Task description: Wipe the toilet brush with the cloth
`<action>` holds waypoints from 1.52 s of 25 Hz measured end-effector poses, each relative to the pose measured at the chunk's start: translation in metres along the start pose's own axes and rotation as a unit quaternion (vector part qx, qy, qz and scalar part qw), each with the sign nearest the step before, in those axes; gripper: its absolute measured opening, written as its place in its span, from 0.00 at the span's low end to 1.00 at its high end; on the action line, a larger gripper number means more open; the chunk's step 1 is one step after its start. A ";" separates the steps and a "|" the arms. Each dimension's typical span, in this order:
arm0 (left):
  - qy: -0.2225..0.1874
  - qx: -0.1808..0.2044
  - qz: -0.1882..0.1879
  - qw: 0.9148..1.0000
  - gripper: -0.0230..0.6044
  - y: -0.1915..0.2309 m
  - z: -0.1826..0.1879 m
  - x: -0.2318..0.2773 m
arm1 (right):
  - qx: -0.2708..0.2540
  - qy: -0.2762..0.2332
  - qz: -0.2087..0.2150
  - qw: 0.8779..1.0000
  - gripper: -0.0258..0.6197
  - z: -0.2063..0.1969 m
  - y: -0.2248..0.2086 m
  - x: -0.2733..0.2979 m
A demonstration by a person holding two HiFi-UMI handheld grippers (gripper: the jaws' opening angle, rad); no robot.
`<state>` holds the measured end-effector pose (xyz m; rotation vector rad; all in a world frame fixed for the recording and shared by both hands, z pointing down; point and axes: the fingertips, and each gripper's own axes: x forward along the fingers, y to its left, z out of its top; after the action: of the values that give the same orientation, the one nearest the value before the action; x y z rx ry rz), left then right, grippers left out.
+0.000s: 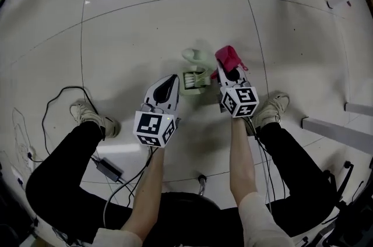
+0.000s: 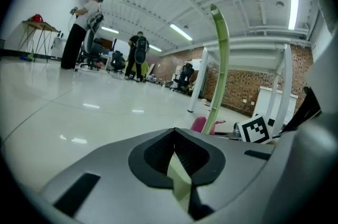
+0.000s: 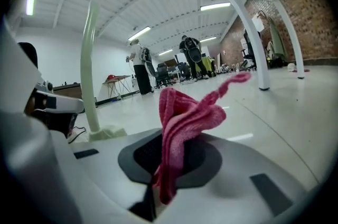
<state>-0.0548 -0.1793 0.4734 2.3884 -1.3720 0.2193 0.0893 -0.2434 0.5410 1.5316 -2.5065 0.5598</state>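
- Both my grippers are squeezing something tight.
- My left gripper (image 1: 172, 83) is clamped on the handle of the green toilet brush (image 1: 195, 80).
- My right gripper (image 1: 231, 70) pinches the pink cloth (image 1: 227, 56), just right of the toilet brush.

A seated person in black trousers and pale sneakers holds two grippers low over the glossy white tiled floor (image 1: 145, 24). The left gripper (image 1: 170, 85) points at a pale green toilet brush with white bristles (image 1: 196, 79). Just beside it, the right gripper (image 1: 228, 72) carries a crumpled pink cloth (image 1: 227, 57). A thin black cable (image 1: 70, 87) loops near the person's left shoe (image 1: 87, 114).
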 end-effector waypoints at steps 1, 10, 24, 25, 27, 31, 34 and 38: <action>0.005 -0.003 -0.003 1.000 0.04 0.000 -0.006 0.002 | 0.003 0.007 0.002 1.000 0.09 -0.008 -0.002 0.003; 0.042 -0.003 -0.027 0.999 0.04 -0.011 -0.028 0.025 | 0.034 0.031 0.020 0.999 0.09 -0.039 0.009 -0.014; 0.050 -0.024 -0.028 0.998 0.04 -0.010 -0.040 0.027 | 0.031 0.040 -0.045 0.998 0.09 -0.059 0.031 -0.082; 0.047 -0.024 -0.027 0.998 0.04 -0.007 -0.039 0.027 | 0.016 0.030 -0.059 0.998 0.09 -0.054 0.039 -0.084; 0.045 -0.029 -0.025 0.998 0.04 -0.002 -0.038 0.027 | -0.012 0.000 -0.076 0.997 0.09 -0.041 0.066 -0.085; 0.043 -0.027 -0.028 0.998 0.04 0.000 -0.036 0.028 | -0.069 -0.044 -0.075 0.994 0.09 -0.026 0.133 -0.084; 0.042 -0.017 -0.035 0.998 0.04 -0.001 -0.035 0.028 | -0.083 -0.036 -0.040 0.995 0.09 -0.038 0.159 -0.082; 0.041 -0.009 -0.047 0.998 0.04 -0.001 -0.035 0.027 | -0.053 0.007 -0.007 0.999 0.09 -0.066 0.169 -0.080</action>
<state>-0.0386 -0.1862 0.5140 2.3938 -1.2167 0.2759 -0.0269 -0.0829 0.5365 1.5016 -2.4700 0.4251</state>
